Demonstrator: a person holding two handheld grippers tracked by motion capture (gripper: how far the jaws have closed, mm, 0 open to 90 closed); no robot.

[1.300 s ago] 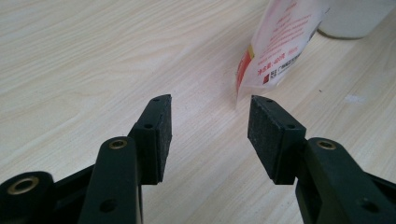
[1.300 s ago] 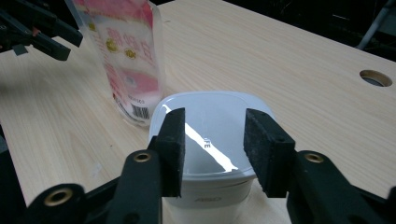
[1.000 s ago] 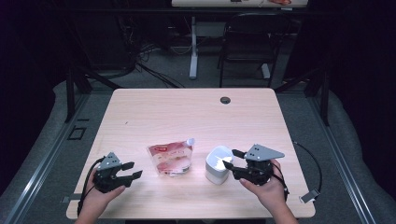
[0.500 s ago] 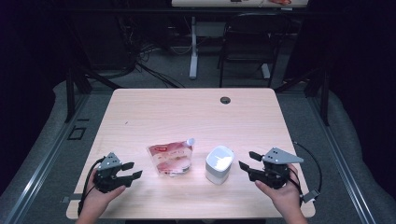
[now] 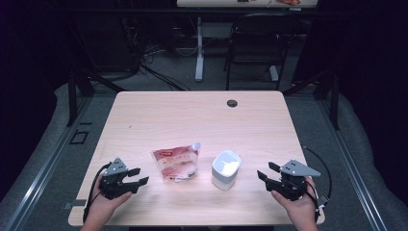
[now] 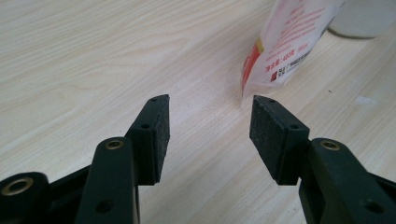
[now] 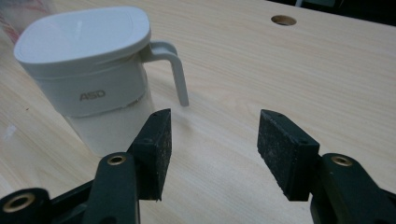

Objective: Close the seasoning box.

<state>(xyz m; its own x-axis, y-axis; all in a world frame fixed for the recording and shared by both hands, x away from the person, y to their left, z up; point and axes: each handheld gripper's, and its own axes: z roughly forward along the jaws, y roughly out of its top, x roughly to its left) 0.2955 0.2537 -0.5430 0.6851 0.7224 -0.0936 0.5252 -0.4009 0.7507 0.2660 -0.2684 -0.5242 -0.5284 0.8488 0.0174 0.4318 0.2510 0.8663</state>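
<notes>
A white lidded container [image 5: 225,168] with a side handle and "ASD" on its wall [image 7: 88,70] stands near the table's front middle. Left of it lies a red and white spouted pouch [image 5: 176,161] [image 6: 289,42]. My left gripper [image 5: 136,183] rests open at the front left, a short way from the pouch's corner, nothing between its pads [image 6: 154,135]. My right gripper [image 5: 266,172] is open at the front right, apart from the container, its jaws empty [image 7: 212,149].
The light wooden table [image 5: 202,120] has a round cable hole [image 5: 232,103] near its far edge. A chair [image 5: 255,43] and another desk's leg [image 5: 198,48] stand beyond the table. Cables trail from both grippers.
My right gripper has drawn back to the right, away from the white container, which stays standing. The left gripper and the pouch have not moved.
</notes>
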